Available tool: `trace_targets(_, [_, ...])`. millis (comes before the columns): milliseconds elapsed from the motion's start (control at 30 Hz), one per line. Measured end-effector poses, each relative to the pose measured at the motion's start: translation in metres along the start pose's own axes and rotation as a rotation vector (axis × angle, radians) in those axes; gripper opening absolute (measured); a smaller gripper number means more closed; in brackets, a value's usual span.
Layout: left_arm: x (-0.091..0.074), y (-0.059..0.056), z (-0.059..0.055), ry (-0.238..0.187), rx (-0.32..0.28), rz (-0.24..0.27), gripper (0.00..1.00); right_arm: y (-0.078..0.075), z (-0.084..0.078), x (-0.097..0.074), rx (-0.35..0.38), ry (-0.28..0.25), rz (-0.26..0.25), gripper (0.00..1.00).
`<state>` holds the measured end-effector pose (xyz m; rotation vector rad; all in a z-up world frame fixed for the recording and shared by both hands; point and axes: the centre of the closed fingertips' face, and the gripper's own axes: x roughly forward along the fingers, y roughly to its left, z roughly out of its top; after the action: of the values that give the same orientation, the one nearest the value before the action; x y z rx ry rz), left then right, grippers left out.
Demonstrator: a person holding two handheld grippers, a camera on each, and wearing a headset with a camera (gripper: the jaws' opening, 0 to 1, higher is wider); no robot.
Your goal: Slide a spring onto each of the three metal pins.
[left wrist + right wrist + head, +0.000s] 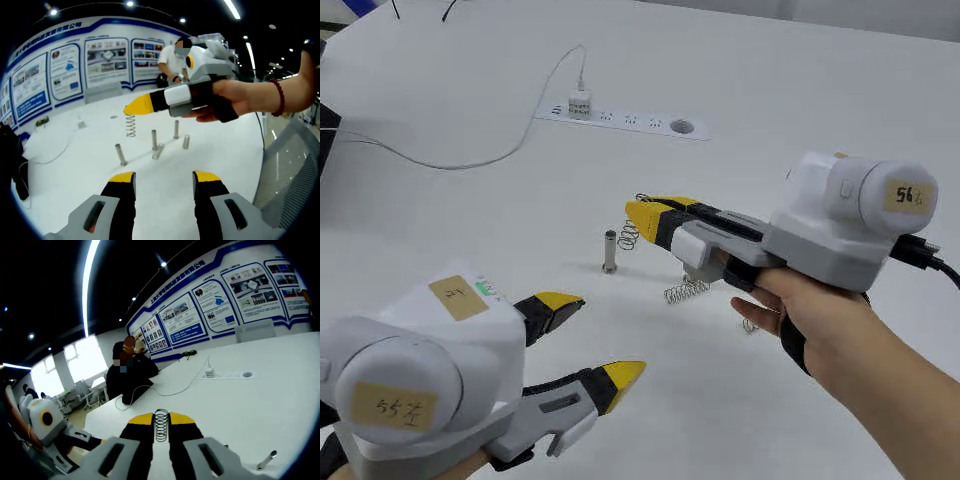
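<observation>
My right gripper [642, 208] hovers above the table, shut on a small steel spring [629, 236] that stands upright between its yellow tips [161, 418]; the coil [161, 425] pokes out above and below them. A short metal pin [610, 250] stands upright just left of and below that spring. In the left gripper view the held spring [131, 125] hangs over several pins [154, 140] on the table. Another spring [685, 291] lies flat under the right gripper. My left gripper [592, 335] is open at the near left, with nothing between its jaws [164, 177].
A white power strip [630, 120] with a plugged charger and cable lies at the back of the white table [470, 200]. A third coil [750, 325] peeks out beneath the person's right hand. Across the room a person [175, 62] stands by poster boards.
</observation>
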<state>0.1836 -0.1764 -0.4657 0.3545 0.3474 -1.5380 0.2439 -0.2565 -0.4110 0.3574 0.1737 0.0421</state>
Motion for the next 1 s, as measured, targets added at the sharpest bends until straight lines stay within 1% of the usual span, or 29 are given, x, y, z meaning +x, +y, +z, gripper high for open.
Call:
trace_targets(133, [0.000,0.001,-0.002,0.004,-0.002,0.006,0.49,-0.007,-0.001,0.006,0.002,-0.005,-0.018,0.11])
trace_targets(267, [0.001,0.001,-0.001,-0.004,-0.005,0.006,0.52,-0.013,0.000,0.013,0.005,-0.013,-0.040,0.11])
trace_targets(433, [0.002,-0.001,-0.002,-0.004,-0.005,0.000,0.56,-0.019,0.000,0.021,-0.007,-0.021,-0.061,0.11])
trace_targets(567, [0.004,-0.003,-0.003,0.000,0.009,-0.005,0.60,-0.025,-0.001,0.028,-0.014,-0.021,-0.076,0.11])
trace_targets(833, [0.006,-0.007,-0.004,0.006,0.013,-0.017,0.66,-0.031,-0.012,0.037,-0.034,-0.001,-0.095,0.11])
trace_targets(1000, [0.007,-0.008,-0.006,0.008,0.005,-0.021,0.71,-0.031,-0.015,0.040,-0.036,0.002,-0.098,0.11])
